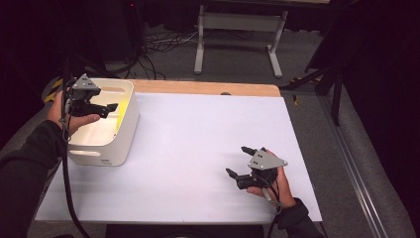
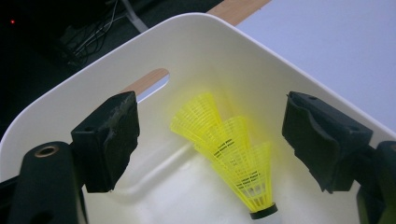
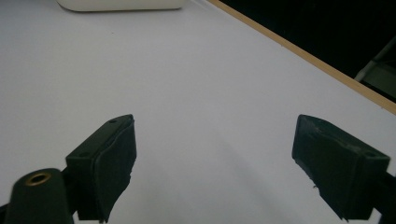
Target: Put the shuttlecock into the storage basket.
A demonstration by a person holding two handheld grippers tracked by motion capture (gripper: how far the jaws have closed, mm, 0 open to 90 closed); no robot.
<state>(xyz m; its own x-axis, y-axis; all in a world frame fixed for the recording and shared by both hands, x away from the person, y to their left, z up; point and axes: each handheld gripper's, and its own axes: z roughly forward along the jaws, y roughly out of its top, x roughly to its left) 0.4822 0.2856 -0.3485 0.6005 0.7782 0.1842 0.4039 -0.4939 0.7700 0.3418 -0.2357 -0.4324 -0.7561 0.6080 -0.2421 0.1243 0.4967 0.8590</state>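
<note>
One white bin (image 1: 106, 144) sits at the table's (image 1: 198, 148) left edge, and the left gripper (image 1: 106, 107) hangs right over its opening, jaws spread wide, nothing between them. Down inside the bin (image 2: 224, 51), three yellow shuttlecocks (image 2: 233, 149) lie nested one into the next in a single stack, the dark-banded cork end nearest the camera. Over on the right, the right gripper (image 1: 237, 161) is low above the bare white table, well apart from the bin, jaws also parted and empty. In its own view the right gripper (image 3: 215, 163) faces open tabletop, the bin (image 3: 121, 4) far ahead.
</note>
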